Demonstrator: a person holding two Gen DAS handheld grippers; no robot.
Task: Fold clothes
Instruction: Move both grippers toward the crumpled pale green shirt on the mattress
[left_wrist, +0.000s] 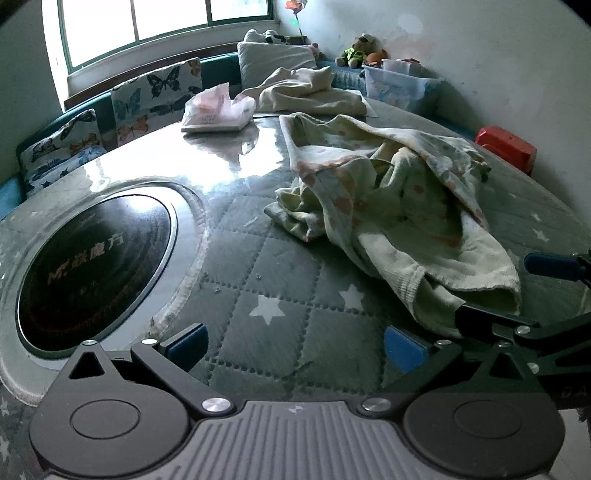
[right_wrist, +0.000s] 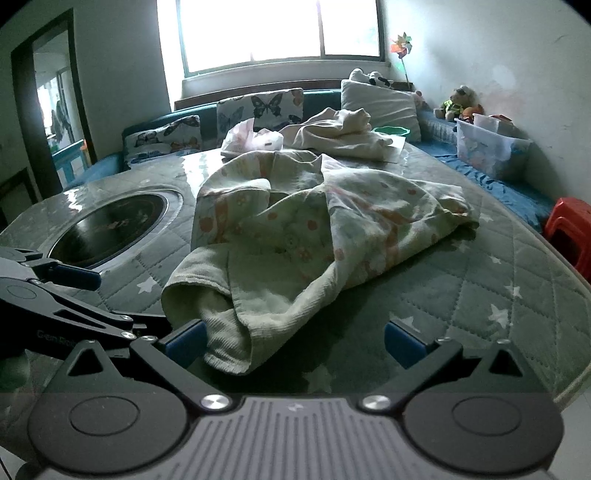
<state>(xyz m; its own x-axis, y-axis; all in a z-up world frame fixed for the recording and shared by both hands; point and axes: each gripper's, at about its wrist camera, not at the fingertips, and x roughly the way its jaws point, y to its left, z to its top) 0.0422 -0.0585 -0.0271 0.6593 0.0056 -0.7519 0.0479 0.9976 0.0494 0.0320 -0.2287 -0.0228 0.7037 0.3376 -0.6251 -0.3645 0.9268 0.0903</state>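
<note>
On the quilted table (right_wrist: 480, 295), the crumpled floral garment (right_wrist: 295, 229) lies directly ahead of the right gripper (right_wrist: 293, 341), ribbed cuff between its spread jaws, while the left gripper (left_wrist: 293, 345), equally agape, stands leftward, farther off.

Left gripper (left_wrist: 295, 341), right gripper (right_wrist: 295, 341): identical. Black linkage arms, silver screws, blue finger pads (left_wrist: 402, 349), ribbed grey housing with round black side caps.

Daylight from the far window (right_wrist: 280, 29) blew out white on my feeds, glared off the table (left_wrist: 229, 147), and fisheye bent the dim edges.
</note>
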